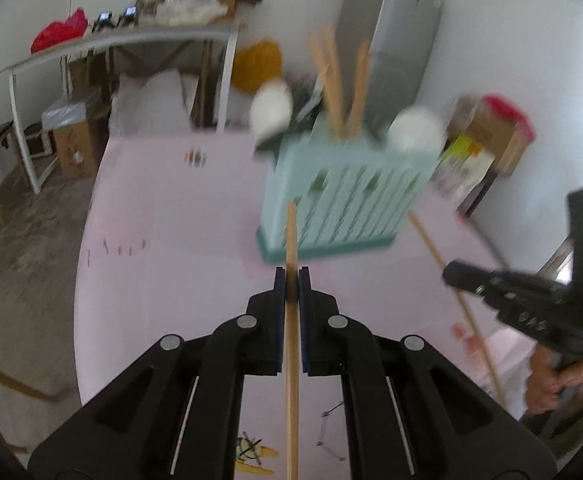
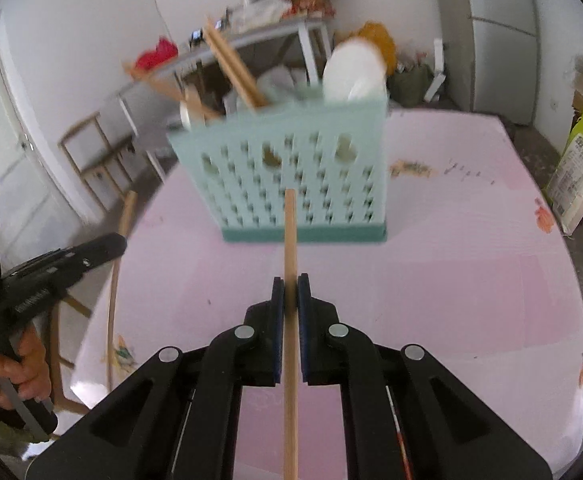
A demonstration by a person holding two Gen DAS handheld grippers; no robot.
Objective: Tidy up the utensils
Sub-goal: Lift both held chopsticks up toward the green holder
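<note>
Each claw is clamped on one plain, pale wooden chopstick: the left claw [image 1: 291, 280] pinches its chopstick [image 1: 292, 240], and the right claw [image 2: 290, 288] pinches its own chopstick [image 2: 290, 236], both sticks pointing toward the mint-green slotted utensil holder [image 2: 291, 176] standing upright on the pink bench [image 2: 431, 280]. The holder, somewhat blurred, carries more wooden chopsticks [image 2: 233, 68] and what look like white spoons [image 2: 355, 72].

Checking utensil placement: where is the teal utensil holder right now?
The teal utensil holder stands upright on the pink table, centre-right in the left wrist view and centre in the right, just beyond both held chopsticks' tips.
</note>
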